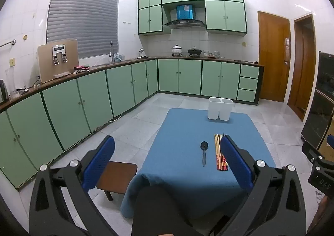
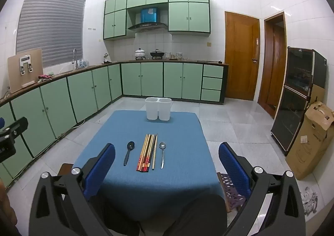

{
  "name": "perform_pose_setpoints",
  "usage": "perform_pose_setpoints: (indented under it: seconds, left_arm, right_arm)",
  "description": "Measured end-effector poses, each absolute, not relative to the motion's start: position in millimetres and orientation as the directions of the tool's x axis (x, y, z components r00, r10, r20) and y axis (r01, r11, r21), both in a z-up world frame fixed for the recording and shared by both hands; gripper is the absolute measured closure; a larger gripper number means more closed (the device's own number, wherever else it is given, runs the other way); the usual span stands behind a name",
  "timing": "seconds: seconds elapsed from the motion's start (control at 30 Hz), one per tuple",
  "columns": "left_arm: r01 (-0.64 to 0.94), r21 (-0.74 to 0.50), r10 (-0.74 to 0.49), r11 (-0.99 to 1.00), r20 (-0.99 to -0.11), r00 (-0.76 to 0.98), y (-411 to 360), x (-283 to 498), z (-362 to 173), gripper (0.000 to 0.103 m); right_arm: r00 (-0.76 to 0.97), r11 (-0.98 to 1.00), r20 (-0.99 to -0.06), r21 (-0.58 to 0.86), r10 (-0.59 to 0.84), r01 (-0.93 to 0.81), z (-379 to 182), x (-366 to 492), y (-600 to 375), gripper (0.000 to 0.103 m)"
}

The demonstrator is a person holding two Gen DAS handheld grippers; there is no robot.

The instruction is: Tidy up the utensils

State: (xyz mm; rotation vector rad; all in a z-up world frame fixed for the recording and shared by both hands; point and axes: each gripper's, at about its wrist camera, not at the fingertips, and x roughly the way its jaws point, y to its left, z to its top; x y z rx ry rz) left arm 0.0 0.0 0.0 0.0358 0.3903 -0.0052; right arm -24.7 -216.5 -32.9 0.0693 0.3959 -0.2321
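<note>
Both grippers, left (image 1: pixel 168 165) and right (image 2: pixel 167 166), hung spread wide and empty short of the bench (image 2: pixel 117 127). Beyond them lay the chopsticks (image 2: pixel 147 152), flanked by a black spoon (image 2: pixel 129 152) and a metal spoon (image 2: pixel 162 153); farther off stood the empty white holder (image 2: pixel 158 108). Nothing sorted yet.

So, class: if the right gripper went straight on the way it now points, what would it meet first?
Probably the bundle of chopsticks lying on the blue tablecloth. The right gripper, jaws open and empty, tilts down toward them, between the black spoon and the metal spoon. Depth is uncertain.
</note>
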Motion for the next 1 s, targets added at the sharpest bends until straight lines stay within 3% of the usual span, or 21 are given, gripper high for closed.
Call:
perform_pose_setpoints:
  seconds: [1.0]
  left_arm:
    - [0.010, 0.032, 0.003, 0.999, -0.374, 0.927, 2.3, 0.0, -1.4, 0.005]
  right_arm:
    - [0.894, 0.971, -0.395, 0.015, -0.212, 0.237, -33.5, -24.7, -216.6, 0.006]
